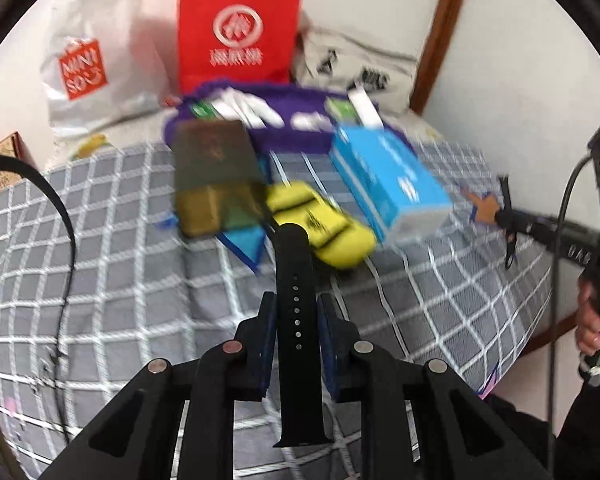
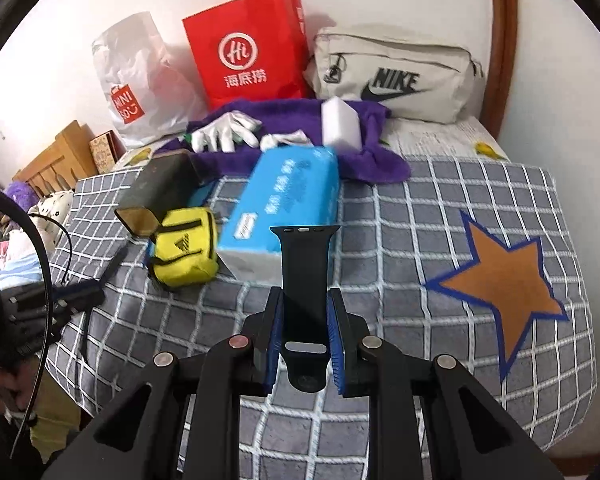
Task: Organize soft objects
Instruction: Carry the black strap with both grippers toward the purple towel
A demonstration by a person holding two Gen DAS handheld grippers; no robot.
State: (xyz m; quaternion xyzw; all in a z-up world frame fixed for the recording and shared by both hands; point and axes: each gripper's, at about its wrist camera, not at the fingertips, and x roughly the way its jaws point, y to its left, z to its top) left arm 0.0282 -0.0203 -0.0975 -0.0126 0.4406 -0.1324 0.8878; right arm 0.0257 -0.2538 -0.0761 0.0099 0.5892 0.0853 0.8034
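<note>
My left gripper (image 1: 298,300) is shut on a black watch strap (image 1: 294,264) with a row of holes, held upright above the checked bedspread (image 1: 140,280). My right gripper (image 2: 306,294) is shut on the other black strap half (image 2: 304,256), which has a slot near its lower end. Ahead of both lie a yellow pouch (image 2: 182,248), a blue tissue pack (image 2: 284,200) and a dark brown box (image 2: 160,188). Behind them a purple towel (image 2: 364,160) carries white gloves (image 2: 224,132) and a white sponge (image 2: 340,124). The left wrist view is blurred.
Against the wall stand a white Miniso bag (image 2: 140,88), a red paper bag (image 2: 252,56) and a beige Nike bag (image 2: 396,76). An orange star patch (image 2: 508,280) marks the bedspread's right side. A black cable (image 1: 66,216) hangs at the left. A person's hand (image 1: 592,320) grips the right tool.
</note>
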